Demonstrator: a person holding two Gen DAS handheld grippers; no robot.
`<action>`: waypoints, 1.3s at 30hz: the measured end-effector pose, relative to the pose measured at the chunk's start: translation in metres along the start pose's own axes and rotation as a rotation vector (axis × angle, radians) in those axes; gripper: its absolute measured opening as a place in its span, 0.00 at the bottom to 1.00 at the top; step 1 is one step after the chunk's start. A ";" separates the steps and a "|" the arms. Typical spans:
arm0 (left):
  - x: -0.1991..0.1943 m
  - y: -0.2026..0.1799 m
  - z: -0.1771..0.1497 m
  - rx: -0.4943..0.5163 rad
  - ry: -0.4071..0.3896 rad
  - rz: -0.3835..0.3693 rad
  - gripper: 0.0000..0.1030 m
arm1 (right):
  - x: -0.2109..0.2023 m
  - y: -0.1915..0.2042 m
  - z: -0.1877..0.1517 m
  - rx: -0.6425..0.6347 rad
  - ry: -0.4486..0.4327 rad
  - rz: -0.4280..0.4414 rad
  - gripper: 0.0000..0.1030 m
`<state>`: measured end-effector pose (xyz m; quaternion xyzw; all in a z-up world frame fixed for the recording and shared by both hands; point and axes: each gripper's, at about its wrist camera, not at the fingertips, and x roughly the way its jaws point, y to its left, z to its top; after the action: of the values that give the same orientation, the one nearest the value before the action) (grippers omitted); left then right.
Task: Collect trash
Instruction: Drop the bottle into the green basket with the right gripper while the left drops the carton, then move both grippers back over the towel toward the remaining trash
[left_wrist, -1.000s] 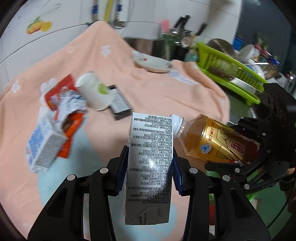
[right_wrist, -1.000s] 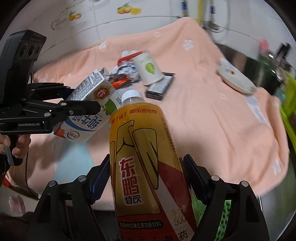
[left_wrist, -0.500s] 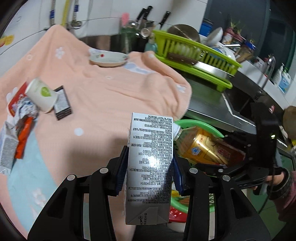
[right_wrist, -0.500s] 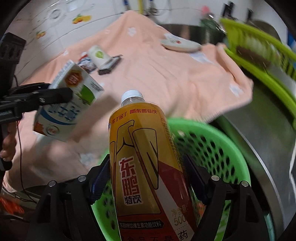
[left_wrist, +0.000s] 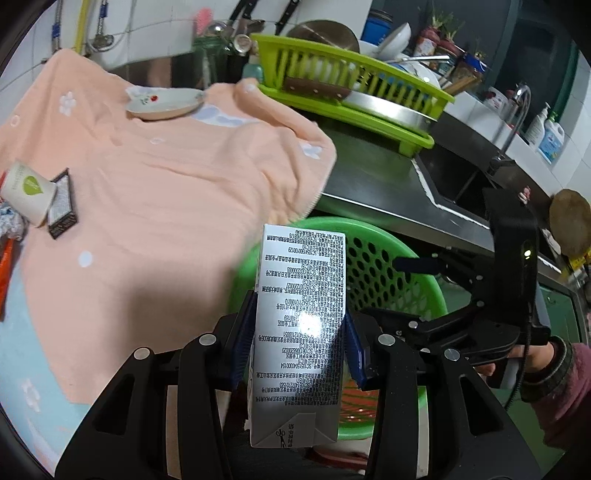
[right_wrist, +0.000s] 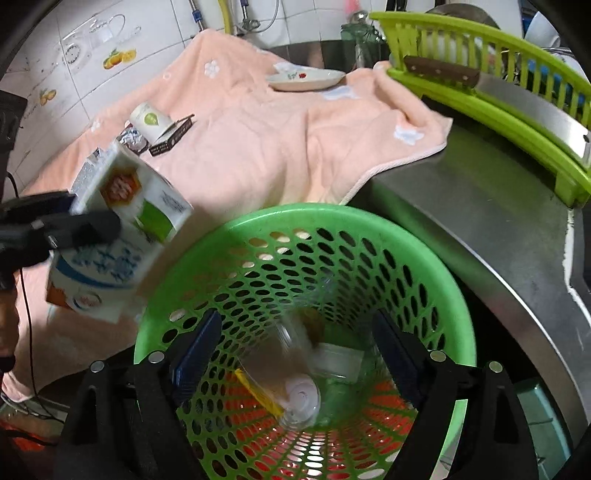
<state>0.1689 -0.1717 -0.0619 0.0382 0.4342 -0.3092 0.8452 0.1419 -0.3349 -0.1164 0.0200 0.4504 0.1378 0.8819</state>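
My left gripper (left_wrist: 300, 343) is shut on a white milk carton (left_wrist: 303, 280), held upright over the near rim of a green perforated basket (left_wrist: 369, 229). The right wrist view shows that carton (right_wrist: 125, 236) at the left, beside the basket (right_wrist: 332, 218). My right gripper (right_wrist: 295, 350) points down into the basket, and its jaws are opening. The yellow drink bottle (right_wrist: 295, 373) is a blur below the pads, loose inside the basket, and neither pad touches it. Other scraps lie at the basket's bottom.
On the peach towel (left_wrist: 166, 192) lie a paper cup (left_wrist: 26, 192), a black packet (left_wrist: 61, 206) and a small plate (left_wrist: 166, 105). A green dish rack (left_wrist: 351, 85) holding a cleaver stands on the steel counter (left_wrist: 369, 177). A sleeved hand (left_wrist: 554, 369) holds the right gripper.
Both grippers swung from above the towel to over the green basket. The right gripper's jaws spread and let go of the bottle, which dropped into the basket. The left still grips the carton.
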 end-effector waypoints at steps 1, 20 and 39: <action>0.003 -0.003 -0.001 0.002 0.007 -0.004 0.42 | -0.003 -0.001 -0.001 0.001 -0.006 -0.003 0.78; 0.031 -0.026 -0.008 -0.001 0.078 -0.042 0.48 | -0.033 -0.016 -0.010 0.033 -0.073 -0.024 0.81; -0.024 0.031 -0.010 -0.058 -0.012 0.101 0.64 | -0.023 0.020 0.013 -0.032 -0.068 0.030 0.82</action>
<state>0.1685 -0.1317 -0.0564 0.0335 0.4353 -0.2537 0.8631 0.1348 -0.3207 -0.0877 0.0171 0.4176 0.1574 0.8947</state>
